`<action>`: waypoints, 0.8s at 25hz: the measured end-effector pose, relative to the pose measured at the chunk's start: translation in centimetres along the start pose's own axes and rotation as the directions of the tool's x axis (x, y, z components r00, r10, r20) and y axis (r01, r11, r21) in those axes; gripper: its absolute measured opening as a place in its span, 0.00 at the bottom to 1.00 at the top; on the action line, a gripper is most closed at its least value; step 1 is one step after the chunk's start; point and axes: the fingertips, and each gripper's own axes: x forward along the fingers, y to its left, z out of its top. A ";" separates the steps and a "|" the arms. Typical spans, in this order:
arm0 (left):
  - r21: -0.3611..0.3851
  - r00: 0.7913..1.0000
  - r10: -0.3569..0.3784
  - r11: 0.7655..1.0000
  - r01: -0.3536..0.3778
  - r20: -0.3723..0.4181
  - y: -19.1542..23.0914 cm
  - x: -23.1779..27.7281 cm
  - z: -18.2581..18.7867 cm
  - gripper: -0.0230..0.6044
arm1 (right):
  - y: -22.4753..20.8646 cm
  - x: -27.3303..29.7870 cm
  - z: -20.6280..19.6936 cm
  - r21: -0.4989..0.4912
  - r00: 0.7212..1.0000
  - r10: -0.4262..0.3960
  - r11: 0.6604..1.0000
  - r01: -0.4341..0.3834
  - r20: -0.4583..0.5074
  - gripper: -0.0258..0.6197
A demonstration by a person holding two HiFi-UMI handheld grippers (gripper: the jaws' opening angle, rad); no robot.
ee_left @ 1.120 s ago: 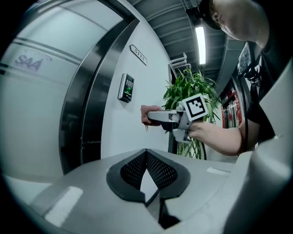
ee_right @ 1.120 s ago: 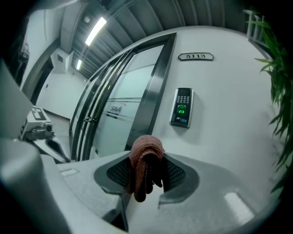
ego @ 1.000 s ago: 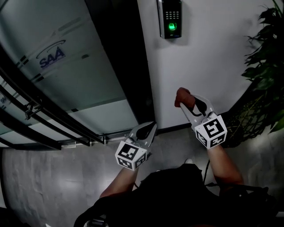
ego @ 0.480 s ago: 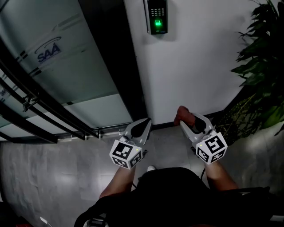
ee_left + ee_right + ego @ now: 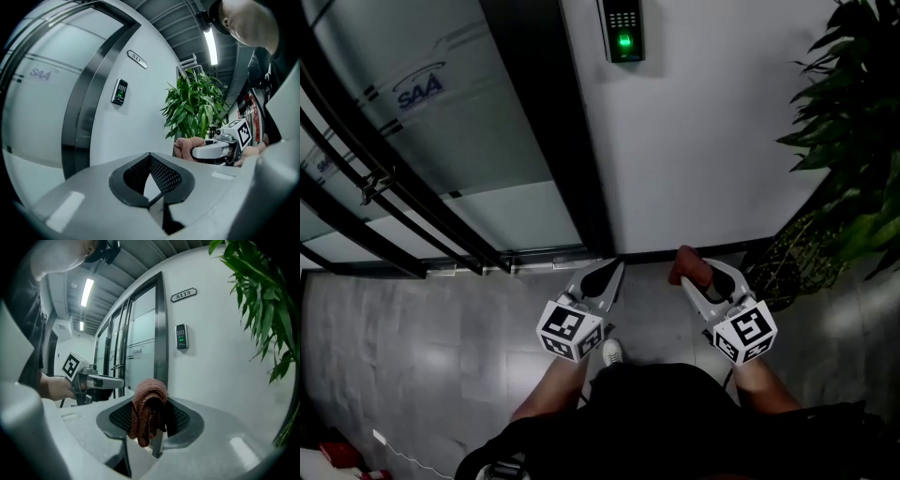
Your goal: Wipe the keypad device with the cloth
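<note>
The keypad device [image 5: 621, 30] hangs on the white wall, black with a green lit patch; it also shows as the keypad [image 5: 119, 92] and the keypad [image 5: 181, 336] in the gripper views. My right gripper [image 5: 693, 273] is shut on a reddish-brown cloth [image 5: 685, 265], which hangs bunched between the jaws as the cloth [image 5: 149, 410]. That gripper [image 5: 151, 423] is held low, well below the device. My left gripper [image 5: 606, 277] sits level beside it with jaws shut and nothing in them; the same left gripper [image 5: 151, 178] shows its empty, closed tips.
A dark-framed glass door [image 5: 441, 141] with a logo stands left of the wall. A leafy potted plant [image 5: 848, 150] fills the right side, close to my right arm. Grey tiled floor [image 5: 422, 356] lies below. A room number plate [image 5: 183, 295] is above the keypad.
Both grippers have dropped lower and drawn back from the wall. The keypad device now sits farther up and away in the head view. The cloth stays held.
</note>
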 end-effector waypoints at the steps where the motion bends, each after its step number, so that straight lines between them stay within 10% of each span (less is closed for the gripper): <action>1: 0.000 1.000 0.003 1.000 -0.003 -0.004 -0.5 -0.2 -0.2 0.06 | 0.3 -0.5 -0.2 0.001 1.000 0.007 1.000 -0.007 0.001 0.27; 20: 0.046 1.000 0.022 0.999 -0.023 0.019 -3.4 -1.8 0.3 0.06 | 1.4 -3.3 -0.7 -0.018 0.999 0.014 1.000 -0.013 0.033 0.27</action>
